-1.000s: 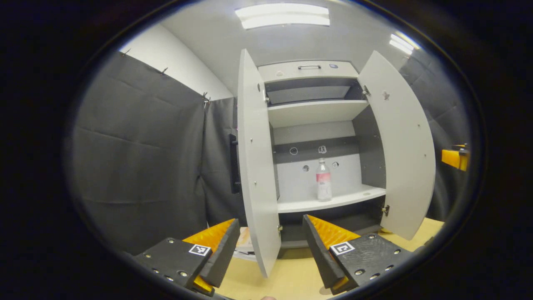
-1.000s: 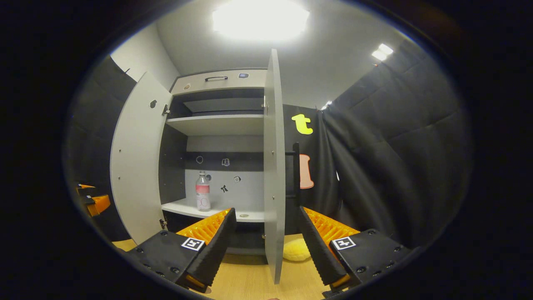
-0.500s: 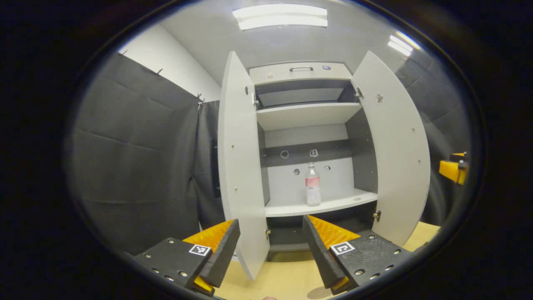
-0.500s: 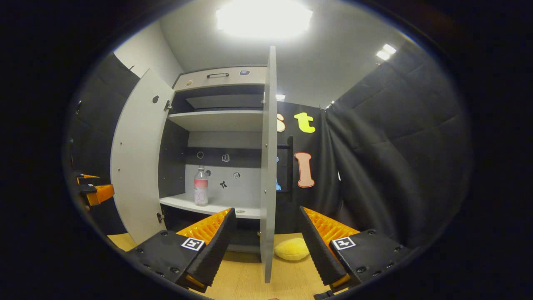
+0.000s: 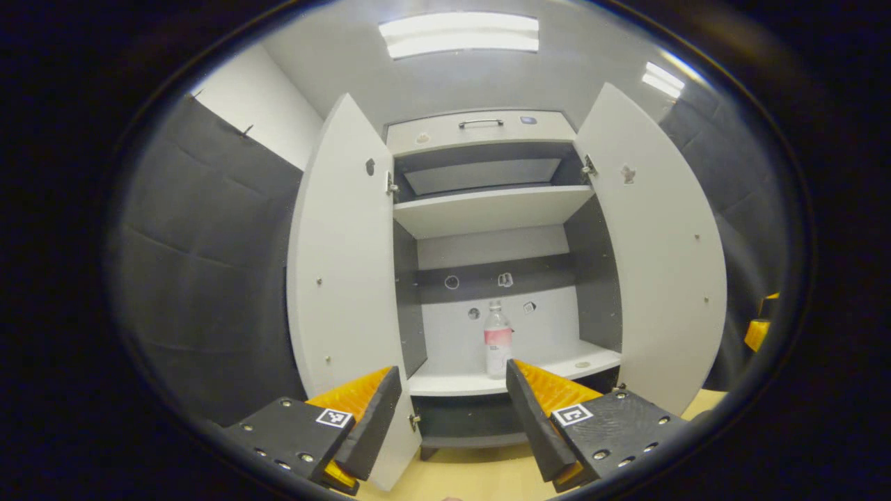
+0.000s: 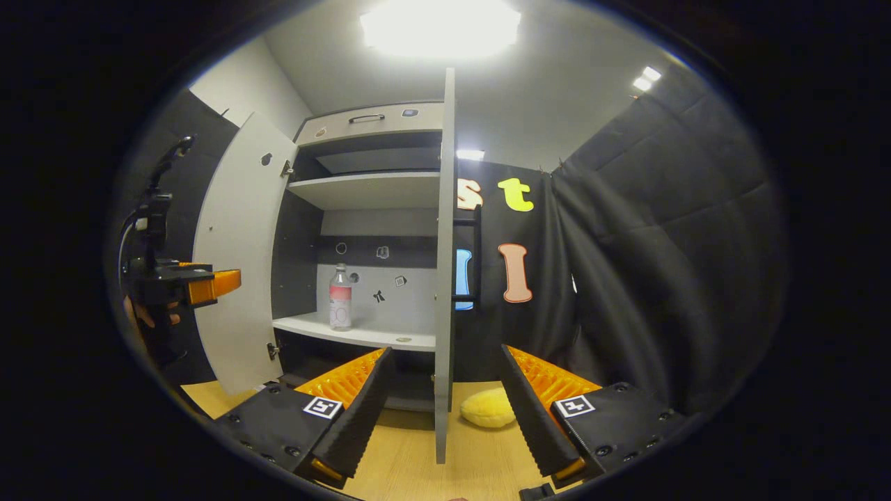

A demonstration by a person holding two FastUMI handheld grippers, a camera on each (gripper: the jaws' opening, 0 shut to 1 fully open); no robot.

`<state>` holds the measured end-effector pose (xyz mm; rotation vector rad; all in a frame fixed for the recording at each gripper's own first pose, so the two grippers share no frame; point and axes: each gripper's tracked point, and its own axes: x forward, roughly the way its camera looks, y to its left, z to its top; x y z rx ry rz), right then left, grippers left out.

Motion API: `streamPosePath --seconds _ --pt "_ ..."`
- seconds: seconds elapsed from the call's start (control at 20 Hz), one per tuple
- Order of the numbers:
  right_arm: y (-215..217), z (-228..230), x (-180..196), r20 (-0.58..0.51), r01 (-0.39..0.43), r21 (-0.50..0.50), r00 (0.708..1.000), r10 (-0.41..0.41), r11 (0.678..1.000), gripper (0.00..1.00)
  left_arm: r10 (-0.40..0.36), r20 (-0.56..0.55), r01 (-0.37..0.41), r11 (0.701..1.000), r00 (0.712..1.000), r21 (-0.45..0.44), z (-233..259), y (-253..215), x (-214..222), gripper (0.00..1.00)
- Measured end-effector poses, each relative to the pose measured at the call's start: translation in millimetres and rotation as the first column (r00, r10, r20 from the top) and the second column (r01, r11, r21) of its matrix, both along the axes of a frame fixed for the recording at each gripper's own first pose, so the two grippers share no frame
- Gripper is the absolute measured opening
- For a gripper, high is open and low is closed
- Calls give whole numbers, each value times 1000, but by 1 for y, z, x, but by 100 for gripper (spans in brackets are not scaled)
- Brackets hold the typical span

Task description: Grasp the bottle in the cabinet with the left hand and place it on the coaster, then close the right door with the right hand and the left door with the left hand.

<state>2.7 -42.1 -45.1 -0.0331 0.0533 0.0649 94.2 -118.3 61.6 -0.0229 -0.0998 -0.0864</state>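
Item: bottle (image 5: 497, 342), clear, with a pale pink label band. It stands upright on the lower shelf (image 5: 459, 384) of the open cabinet, long axis vertical, cap up, set back toward the rear panel and apart from both side walls.

Relation to your jaws: in the left gripper view the bottle lies straight ahead of your left gripper (image 5: 452, 417), just above the gap between its fingers and close to the inner edge of the right-hand finger. The jaws stand wide apart and hold nothing. Judged from this, a forward reach with a slight lift meets the bottle side-on across its upright body. In the right gripper view the bottle (image 6: 340, 298) sits off to the left of your right gripper (image 6: 440, 410), whose jaws are also apart and empty; the left hand is the better placed.

Doors: left door (image 5: 341, 278) and right door (image 5: 654, 257) both swung open. The right door (image 6: 443, 264) appears edge-on between the right gripper's fingers.

Surface: the cabinet stands on a light wooden table (image 6: 411, 473). A yellow soft object (image 6: 489, 408) lies on it near the right door's foot. The coaster cannot be made out.

Room: black cloth walls, ceiling lights (image 5: 459, 33).
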Motion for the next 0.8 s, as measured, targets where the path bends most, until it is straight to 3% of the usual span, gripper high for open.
streamPosePath --seconds 0.05,0.1,0.25,0.3,0.35,0.8 --pt "-3 -2 0 -6 11 0 1000 -11 1000 95 -14 4 14 1000 1000 -7 3 -5 12 95" --pt "-6 -5 1 -13 25 3 1000 -25 1000 95 -28 11 28 1000 1000 -10 6 -11 24 88" --pt "-17 -9 3 -23 78 0 997 -78 997 95 -78 14 78 997 997 -13 5 -32 64 88" --pt "-20 -8 5 -19 94 -2 995 -94 996 95 -94 10 95 995 995 -15 5 -39 75 95" --pt "-22 -8 7 -15 108 -2 994 -108 994 95 -111 7 111 994 994 -19 3 -46 86 88" --pt "-29 -13 24 -17 200 -27 980 -200 980 95 -187 -8 187 982 982 -28 -12 -79 183 88"
